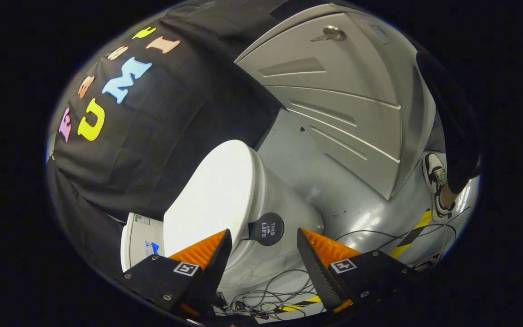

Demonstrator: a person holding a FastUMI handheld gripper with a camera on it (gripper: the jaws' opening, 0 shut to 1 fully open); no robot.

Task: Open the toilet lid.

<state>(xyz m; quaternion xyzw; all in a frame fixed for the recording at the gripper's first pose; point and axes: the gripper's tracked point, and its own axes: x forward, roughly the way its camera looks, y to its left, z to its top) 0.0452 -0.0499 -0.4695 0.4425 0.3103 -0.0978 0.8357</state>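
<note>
The gripper (pixel 263 254) has its fingers spread wide and holding nothing, and the closed toilet lid (pixel 211 195) lies just ahead of them, its long axis running away from the fingers, with a round black tab (pixel 267 228) at its near edge between them.

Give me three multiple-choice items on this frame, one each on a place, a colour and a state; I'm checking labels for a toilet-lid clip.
1. Where is the round black tab on the toilet lid?
A. between and just ahead of the fingers
B. beside the sneaker
C. on the grey door

2. What colour is the toilet lid?
A. grey
B. white
C. yellow

3. How is the gripper?
A. shut on the tab
B. shut on a cable
C. open

Key: 1 A, the tab sits in the gap just beyond the fingertips; 2 B, the lid's broad face is white; 3 C, the fingers stand apart, holding nothing.
</note>
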